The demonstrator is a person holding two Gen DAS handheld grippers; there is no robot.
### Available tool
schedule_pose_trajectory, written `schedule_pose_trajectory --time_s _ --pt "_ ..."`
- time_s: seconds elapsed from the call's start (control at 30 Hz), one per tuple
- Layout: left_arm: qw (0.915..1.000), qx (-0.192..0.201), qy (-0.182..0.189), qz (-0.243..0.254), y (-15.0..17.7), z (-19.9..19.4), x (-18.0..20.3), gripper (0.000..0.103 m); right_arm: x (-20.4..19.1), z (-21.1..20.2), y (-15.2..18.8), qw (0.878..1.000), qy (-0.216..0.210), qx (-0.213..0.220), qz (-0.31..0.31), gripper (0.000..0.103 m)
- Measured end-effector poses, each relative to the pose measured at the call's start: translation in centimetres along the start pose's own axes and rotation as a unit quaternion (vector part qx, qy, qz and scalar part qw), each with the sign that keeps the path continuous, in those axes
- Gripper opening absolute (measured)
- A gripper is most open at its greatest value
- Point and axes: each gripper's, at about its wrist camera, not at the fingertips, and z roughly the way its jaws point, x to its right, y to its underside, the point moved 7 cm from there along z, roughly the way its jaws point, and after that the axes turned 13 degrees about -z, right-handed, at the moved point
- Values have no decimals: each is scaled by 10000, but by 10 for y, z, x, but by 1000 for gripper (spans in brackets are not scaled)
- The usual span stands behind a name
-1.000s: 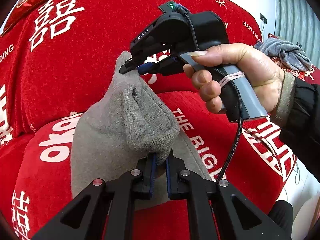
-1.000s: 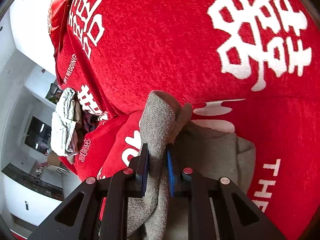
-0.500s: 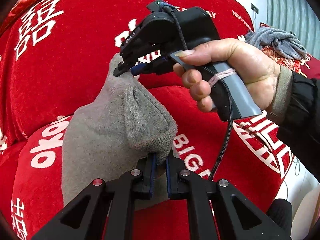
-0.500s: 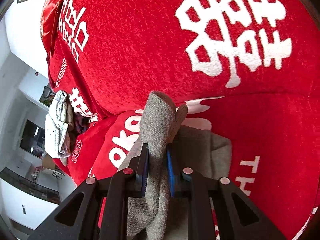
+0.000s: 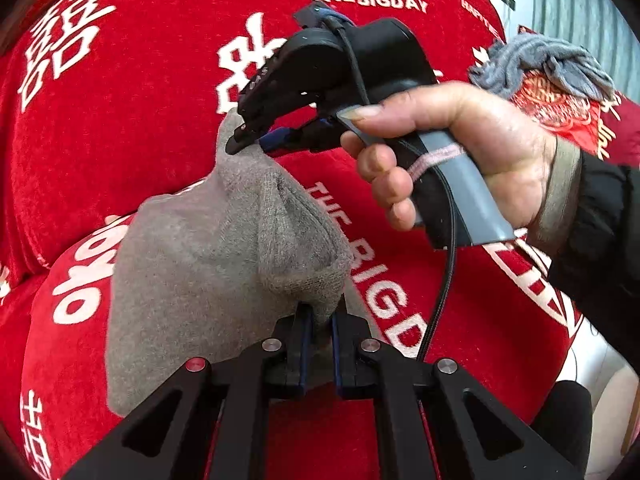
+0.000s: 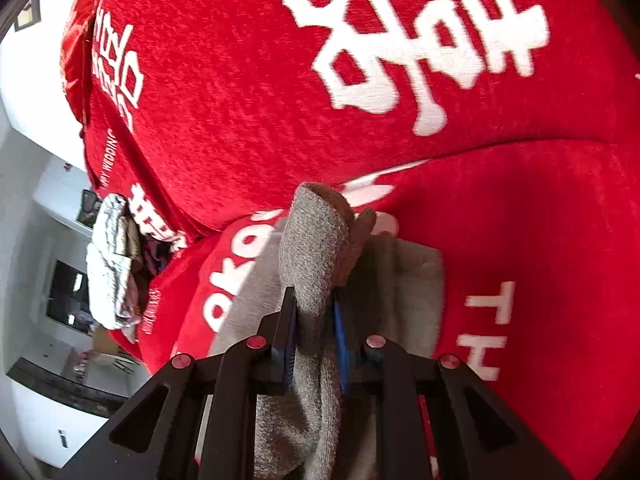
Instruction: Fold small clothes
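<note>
A grey knit garment (image 5: 208,264) is lifted off a red sofa seat (image 5: 472,320) printed with white letters. My left gripper (image 5: 320,312) is shut on its near folded edge. My right gripper (image 5: 250,142), held in a hand, is shut on its far corner, pulling it up into a peak. In the right wrist view the right gripper (image 6: 314,312) clamps a bunched fold of the garment (image 6: 316,240), with the rest draped below over the seat.
The red sofa back (image 5: 160,80) rises right behind the garment. A bluish-grey cloth (image 5: 544,60) lies on a red cushion at the far right. A pile of pale clothes (image 6: 112,264) sits at the sofa's other end, with a room beyond.
Both grippers have carried the grey garment along the sofa seat, keeping their hold. The lifted cloth keeps the same peaked shape.
</note>
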Motion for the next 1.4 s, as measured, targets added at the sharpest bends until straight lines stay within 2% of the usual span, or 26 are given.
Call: schedule_pose_trajectory --time_s 0.1,0.2,0.4,0.5,0.67,0.73,0.77,0.83,0.9,0.93,1.0,1.03,1.07,1.1,1.13,1.17,1.2,1.23,1.27,1.3,1.37,1.4 --pt "9998 111 -137 -58 -6 -10 -12 10 -12 4 -6 9999 -103 70 -107 18" --pt "9997 -6 -239 -6 -4 -5 -14 10 -7 6 -7 9999 -111 92 -43 18" --pt "9970 -612 -409 218 23 29 -5 10 31 20 19 9990 283 -159 300 18" --pt "9973 -613 -361 197 25 30 -4 11 42 14 23 9983 457 -35 359 18" --pt "9977 -656 -137 -29 20 20 -8 11 41 2 19 9975 567 -11 421 21" --pt "9973 -716 -26 -157 21 17 -10 11 29 -3 20 9977 633 -85 229 24" --pt "9970 -739 37 -211 23 15 -11 11 19 -7 22 9976 676 -115 83 30" --pt "9960 -805 222 -327 27 9 -12 11 4 -13 28 9981 606 -112 -73 66" --pt "9934 -918 464 -501 33 5 -16 11 -18 -24 41 9985 486 -10 -269 68" --pt "9905 -983 724 -636 35 1 -18 11 -22 -28 46 9985 455 8 -313 68" --pt "9874 -853 1099 -758 36 -12 -20 10 -37 -33 62 9984 428 22 -380 68" --pt "9876 -745 1133 -786 36 -19 -23 10 -40 -33 67 9980 483 15 -400 67" --pt "9875 -670 1171 -811 35 -24 -25 10 -42 -29 73 9970 623 -41 -447 61" --pt "9872 -586 1189 -891 34 -30 -30 22 -42 -20 82 9934 943 -269 -604 20" --pt "9877 -552 1088 -979 34 -32 -35 36 -40 -14 87 9903 1113 -451 -699 15" --pt "9884 -490 907 -1116 33 -36 -44 72 -36 -6 95 9857 1337 -652 -797 15" --pt "9885 -323 791 -1249 32 -42 -52 85 -34 -5 96 9842 1420 -586 -881 15" --pt "9877 -28 675 -1413 29 -52 -63 85 -35 -6 95 9846 1421 -527 -876 16" --pt "9874 61 612 -1461 28 -57 -70 85 -34 -9 94 9856 1410 -482 -794 17" --pt "9869 22 599 -1497 29 -61 -78 85 -33 -14 92 9875 1382 -404 -644 21" --pt "9827 -49 704 -1710 30 -64 -93 85 -35 -24 95 9886 1358 -290 -575 21" --pt "9798 -81 713 -1868 32 -65 -103 85 -36 -33 96 9859 1543 -182 -622 21"
